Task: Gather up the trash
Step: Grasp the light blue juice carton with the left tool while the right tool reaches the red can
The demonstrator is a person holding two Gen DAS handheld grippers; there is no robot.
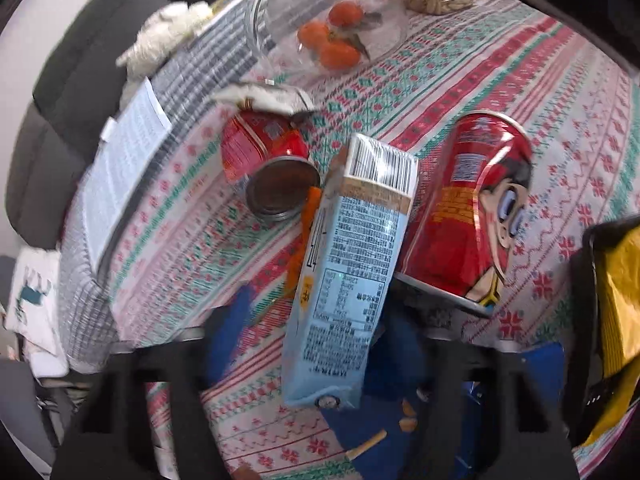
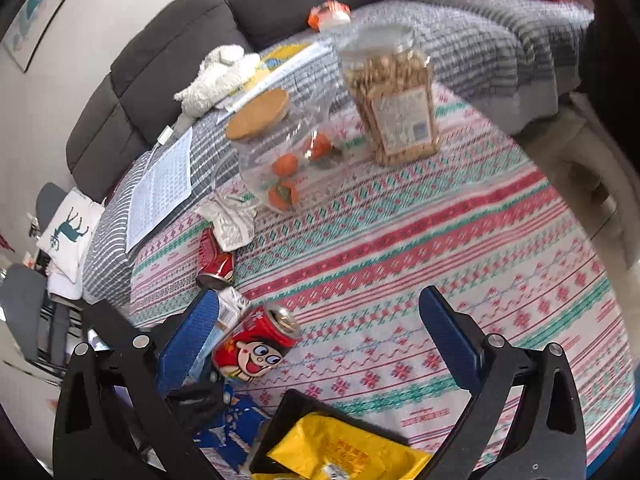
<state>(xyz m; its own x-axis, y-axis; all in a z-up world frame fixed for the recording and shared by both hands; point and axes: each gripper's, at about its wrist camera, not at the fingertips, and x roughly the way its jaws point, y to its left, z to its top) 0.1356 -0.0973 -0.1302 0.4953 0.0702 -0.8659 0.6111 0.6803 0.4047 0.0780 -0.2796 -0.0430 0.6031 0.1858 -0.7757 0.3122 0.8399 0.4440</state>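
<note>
A light blue drink carton (image 1: 348, 260) lies on the patterned tablecloth (image 1: 500, 80) between the fingers of my left gripper (image 1: 322, 306). The right pad sits against the carton, while a strip of cloth shows between the left pad and the carton. A red can with a cartoon face (image 1: 468, 216) lies on its side right of the carton. A crushed red can (image 1: 264, 160) lies to its left, under a crumpled white wrapper (image 1: 268, 98). My right gripper (image 2: 320, 296) is open and empty above the cloth, with the cartoon can (image 2: 256, 344) and the carton (image 2: 234, 306) by its left finger.
A blue snack bag (image 2: 236, 420) and a black container holding a yellow bag (image 2: 344, 448) sit at the near edge. A clear jar of oranges (image 2: 288, 152) and a nut jar (image 2: 396, 100) stand farther back. A printed sheet (image 2: 160, 188) and a grey sofa (image 2: 168, 60) lie beyond.
</note>
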